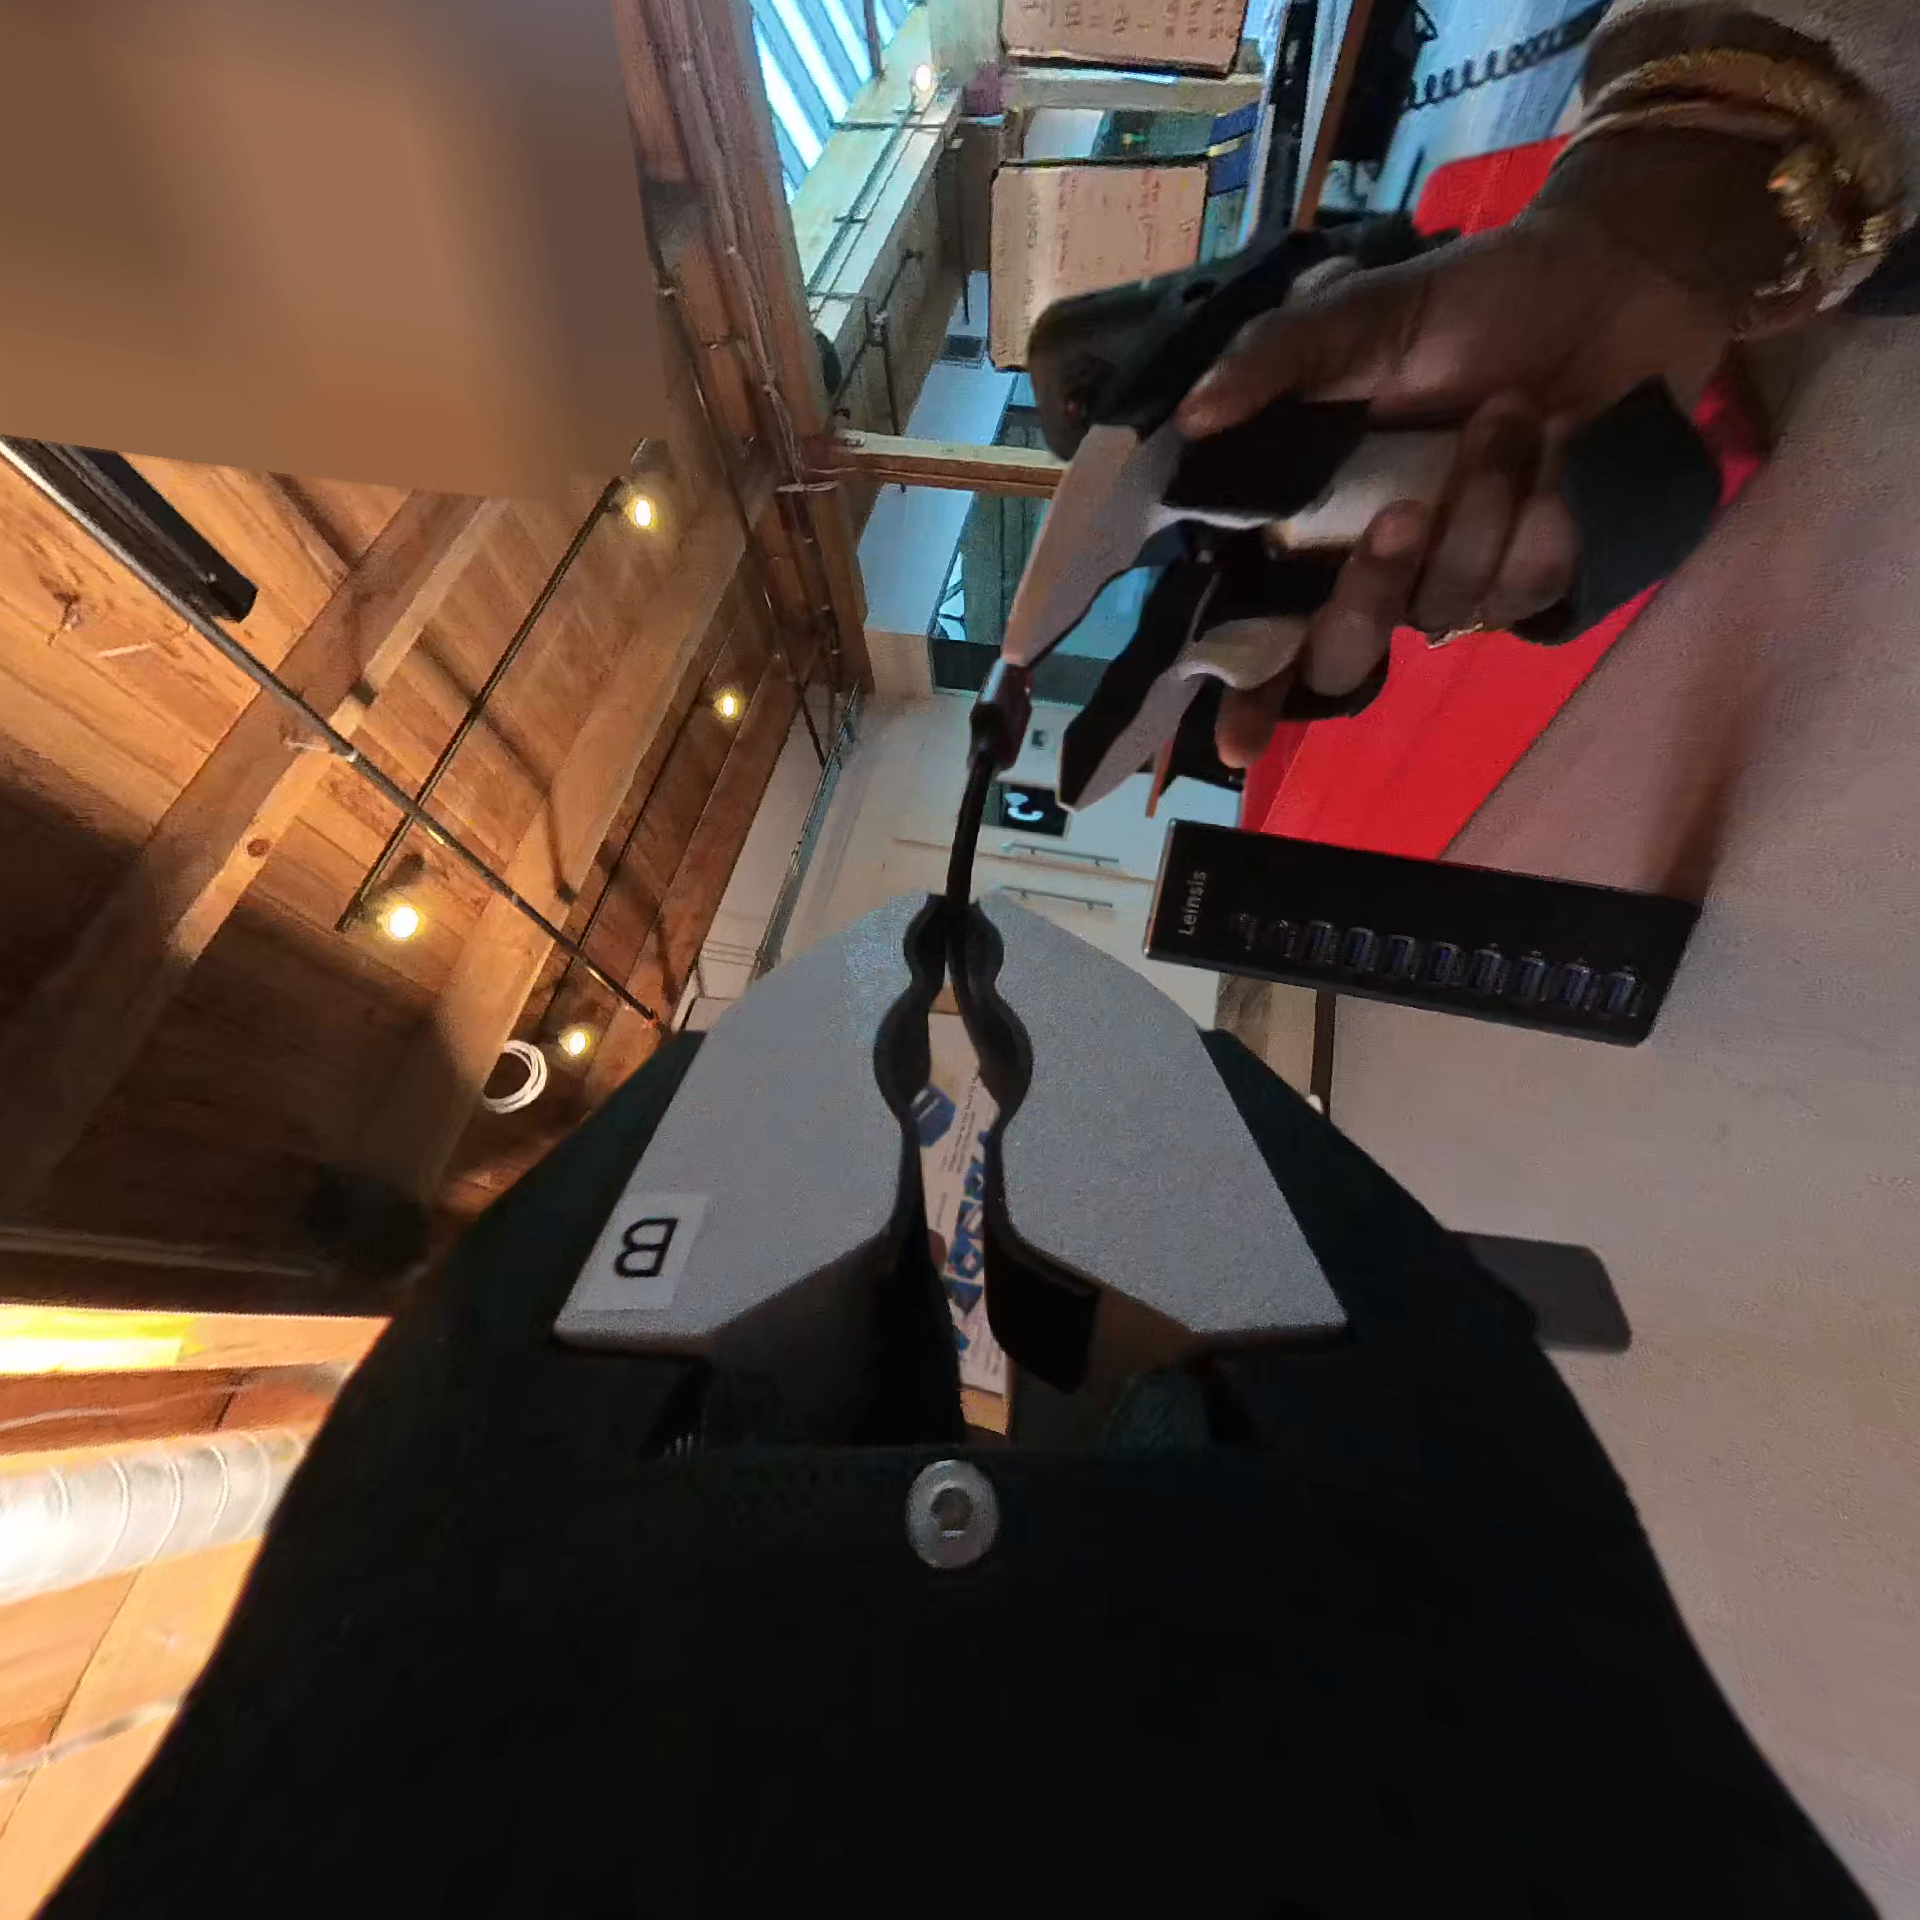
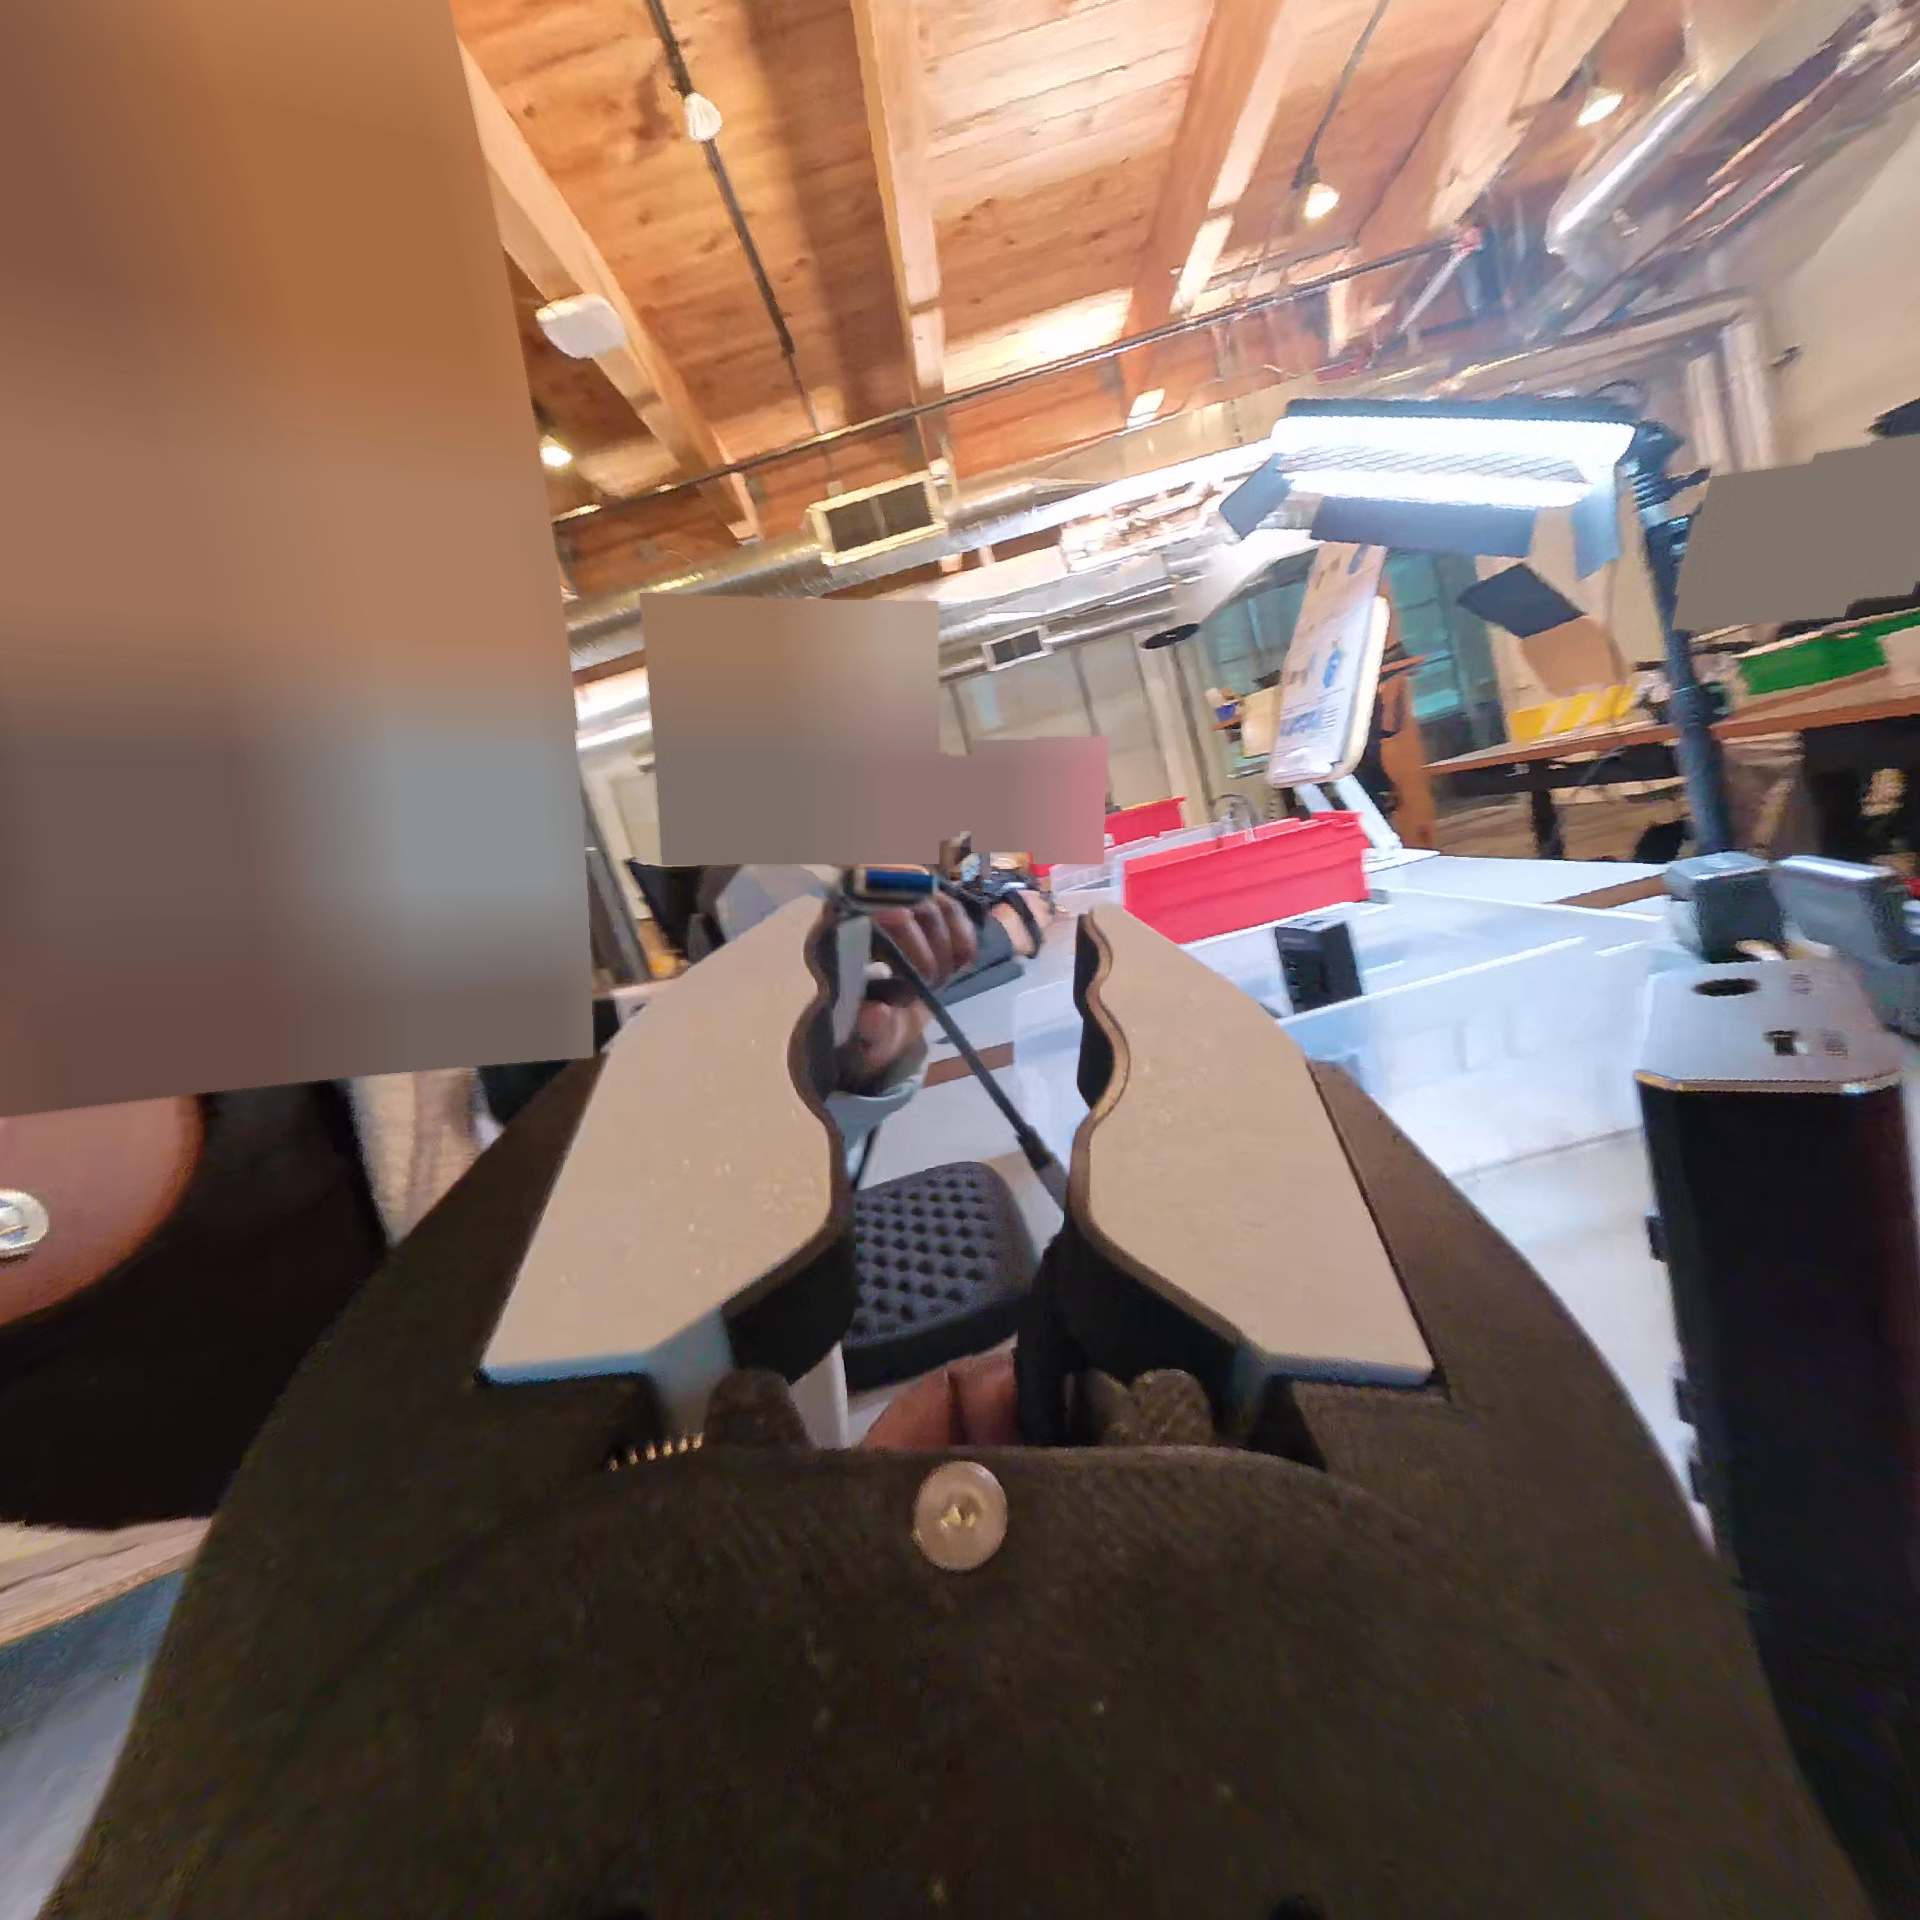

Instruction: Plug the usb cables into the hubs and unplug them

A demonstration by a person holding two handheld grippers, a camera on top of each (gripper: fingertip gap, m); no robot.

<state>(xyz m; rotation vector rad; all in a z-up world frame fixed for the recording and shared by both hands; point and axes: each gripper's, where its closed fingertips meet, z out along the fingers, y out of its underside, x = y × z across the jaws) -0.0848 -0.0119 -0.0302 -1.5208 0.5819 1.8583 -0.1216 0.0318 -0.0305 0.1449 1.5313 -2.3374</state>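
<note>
While the left claw (image 1: 951, 925) pinches the cable (image 1: 961, 831), right claw (image 2: 951, 940) gapes empty; red bins' (image 2: 1242, 883) contents unseen; hub (image 1: 1423, 945) on bench (image 1: 1662, 1351).

**Cable between the two grippers, hub off to the side**

In the left wrist view, the USB cable (image 1: 961, 862) runs forward out of the left gripper (image 1: 954, 925) to its plug (image 1: 1001, 698), which lies at the fingertips of the right gripper (image 1: 1049, 727) beyond. The USB hub (image 1: 1423, 948) rests on the table (image 1: 1662, 1351), right of the cable and just beside the right gripper. Behind the hub lies a bin (image 1: 1382, 748).
</note>
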